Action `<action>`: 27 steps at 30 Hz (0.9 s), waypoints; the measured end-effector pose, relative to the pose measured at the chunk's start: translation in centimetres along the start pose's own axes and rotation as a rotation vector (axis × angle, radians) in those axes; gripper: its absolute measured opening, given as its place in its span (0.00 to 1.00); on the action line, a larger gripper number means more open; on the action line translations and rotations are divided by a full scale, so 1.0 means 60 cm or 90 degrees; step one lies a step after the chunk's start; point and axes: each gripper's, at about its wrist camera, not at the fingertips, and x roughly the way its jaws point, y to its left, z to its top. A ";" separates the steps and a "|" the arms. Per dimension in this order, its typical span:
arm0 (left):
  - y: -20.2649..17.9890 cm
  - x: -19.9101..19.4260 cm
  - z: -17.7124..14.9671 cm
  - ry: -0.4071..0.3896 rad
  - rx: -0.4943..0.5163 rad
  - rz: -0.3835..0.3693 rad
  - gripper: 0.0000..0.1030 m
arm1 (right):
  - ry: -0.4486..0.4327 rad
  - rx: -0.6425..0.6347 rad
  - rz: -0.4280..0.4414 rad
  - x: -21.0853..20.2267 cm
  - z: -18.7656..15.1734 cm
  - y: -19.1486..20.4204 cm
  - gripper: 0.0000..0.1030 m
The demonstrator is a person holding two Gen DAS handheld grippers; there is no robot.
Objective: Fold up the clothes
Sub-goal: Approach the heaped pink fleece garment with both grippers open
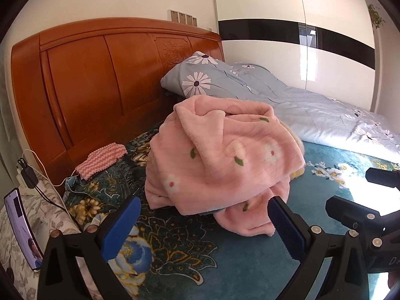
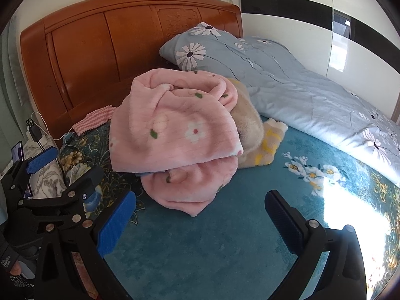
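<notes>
Both the left gripper (image 1: 203, 221) and right gripper (image 2: 200, 212) hover with jaws apart before the heaped pink fleece garment (image 2: 175, 135) on the teal bedspread (image 2: 225, 237)

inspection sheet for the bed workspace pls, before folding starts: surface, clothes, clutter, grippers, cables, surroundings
Surface: teal floral bedspread, bare in front of both grippers; sun patch at right.
Job's things: pink fleece garment heaped and unfolded; beige fleece garment partly under it, right side.
Clutter: pink zigzag cloth by the headboard; grey daisy quilt and pillow behind the heap.
Grippers: left gripper open, empty, short of the heap; right gripper open, empty.
Cables: white cable and black charger at the bed's left edge; phone with lit screen propped there.
Surroundings: wooden headboard, wall switches, white wardrobe with a black band.
</notes>
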 end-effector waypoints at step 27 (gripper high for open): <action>0.033 0.005 0.001 -0.006 -0.019 -0.020 1.00 | -0.012 0.009 0.028 0.007 0.018 0.012 1.00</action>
